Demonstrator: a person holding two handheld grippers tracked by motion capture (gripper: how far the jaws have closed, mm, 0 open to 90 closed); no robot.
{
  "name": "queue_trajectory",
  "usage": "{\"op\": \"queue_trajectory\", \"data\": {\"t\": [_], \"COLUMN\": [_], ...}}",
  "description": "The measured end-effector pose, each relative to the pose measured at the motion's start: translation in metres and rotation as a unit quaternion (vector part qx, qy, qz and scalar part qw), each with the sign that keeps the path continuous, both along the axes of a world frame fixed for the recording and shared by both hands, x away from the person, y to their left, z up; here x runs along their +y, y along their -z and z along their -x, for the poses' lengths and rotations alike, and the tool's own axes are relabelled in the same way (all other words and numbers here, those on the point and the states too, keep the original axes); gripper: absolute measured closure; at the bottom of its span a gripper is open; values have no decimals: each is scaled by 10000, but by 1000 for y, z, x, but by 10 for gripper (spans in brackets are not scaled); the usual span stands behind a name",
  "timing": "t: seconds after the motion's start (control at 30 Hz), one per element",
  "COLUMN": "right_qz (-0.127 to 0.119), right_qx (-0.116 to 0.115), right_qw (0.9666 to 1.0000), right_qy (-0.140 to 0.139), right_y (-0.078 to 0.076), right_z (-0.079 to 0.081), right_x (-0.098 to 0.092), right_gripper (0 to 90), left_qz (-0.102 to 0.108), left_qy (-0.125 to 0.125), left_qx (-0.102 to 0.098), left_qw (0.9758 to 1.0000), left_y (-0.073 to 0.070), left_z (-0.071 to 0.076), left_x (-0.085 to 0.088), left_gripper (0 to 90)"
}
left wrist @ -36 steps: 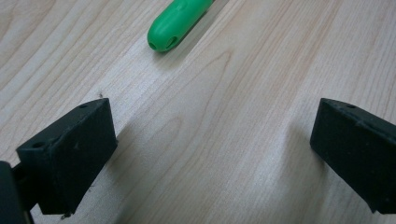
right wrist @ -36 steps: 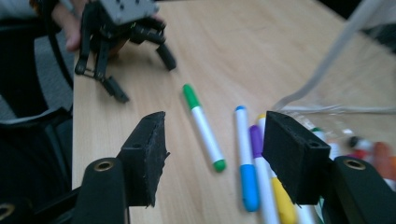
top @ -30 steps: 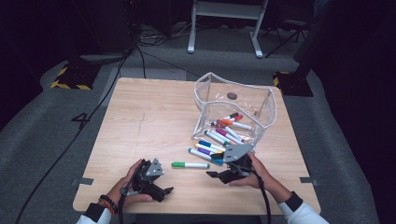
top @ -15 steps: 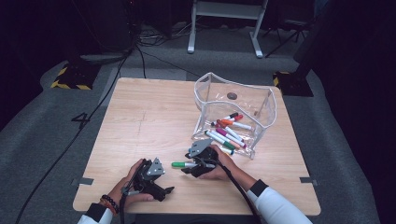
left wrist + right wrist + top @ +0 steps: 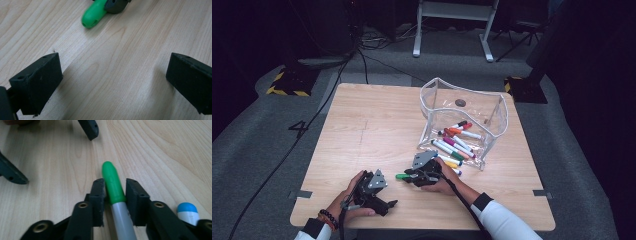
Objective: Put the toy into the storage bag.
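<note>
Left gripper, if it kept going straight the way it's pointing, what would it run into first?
Probably the green-capped marker lying ahead on the table, held by the right gripper. The left gripper has open jaws; depth is hard to judge.

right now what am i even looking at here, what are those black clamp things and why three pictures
A person sits at a light wooden table with a tool in each hand: a black two-jaw clamp worked by hand, not a robot. The high view looks down from above. The other two pictures come from small cameras riding on each tool, looking along its jaws.

The right hand-held gripper has just been closing, and its pads now press on the green cap of a grey-bodied marker. The left hand-held gripper rests open with only bare wood between its jaws.

Farther back stands a clear plastic bin with more coloured markers in and beside it. A blue-capped marker lies beside the right gripper.
</note>
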State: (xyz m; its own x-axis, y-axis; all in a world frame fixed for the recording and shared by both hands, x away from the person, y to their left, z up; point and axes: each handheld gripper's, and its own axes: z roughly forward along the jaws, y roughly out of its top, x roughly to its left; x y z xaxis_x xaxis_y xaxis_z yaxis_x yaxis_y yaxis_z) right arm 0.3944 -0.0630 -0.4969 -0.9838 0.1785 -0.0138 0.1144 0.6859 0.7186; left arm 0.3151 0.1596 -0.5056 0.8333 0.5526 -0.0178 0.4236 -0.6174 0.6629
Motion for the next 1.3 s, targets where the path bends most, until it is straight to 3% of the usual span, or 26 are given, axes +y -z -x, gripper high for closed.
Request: {"op": "queue_trajectory", "data": {"t": [0.13,0.3,0.37,0.4,0.5,0.63,0.67,0.73,0.9,1.17,1.3], "right_qz": [113,171,210,224,221,163,137,83,68,50,-29], "right_qx": [13,50,32,-86,-13,102,133,213,188,70,68], "right_qw": [9999,9997,9996,9995,9996,9987,9985,9981,9973,9974,9979], "right_qy": [61,142,182,184,191,469,514,570,712,709,650], "right_y": [-2,-4,-4,-4,-4,-4,-4,-3,-3,-1,0], "right_z": [4,13,18,22,28,30,30,30,36,36,35], "right_x": [-9,-35,-45,-52,-68,-91,-96,-105,-122,-114,-106], "right_gripper": [742,743,744,744,744,740,734,618,624,593,644], "left_qz": [0,3,1,0,2,3,3,2,0,-9,-11], "left_qy": [0,0,2,0,2,6,5,6,3,6,11], "left_qx": [1,2,2,3,1,2,2,1,3,-1,-5], "left_qw": [10000,10000,10000,10000,10000,10000,10000,10000,10000,10000,10000], "left_y": [0,0,0,0,0,0,0,0,0,0,0], "left_z": [0,0,0,0,0,0,0,0,0,-1,-1], "left_x": [0,0,0,0,0,0,0,0,0,-1,-1], "left_gripper": [7,7,6,6,6,6,6,6,6,6,6]}}
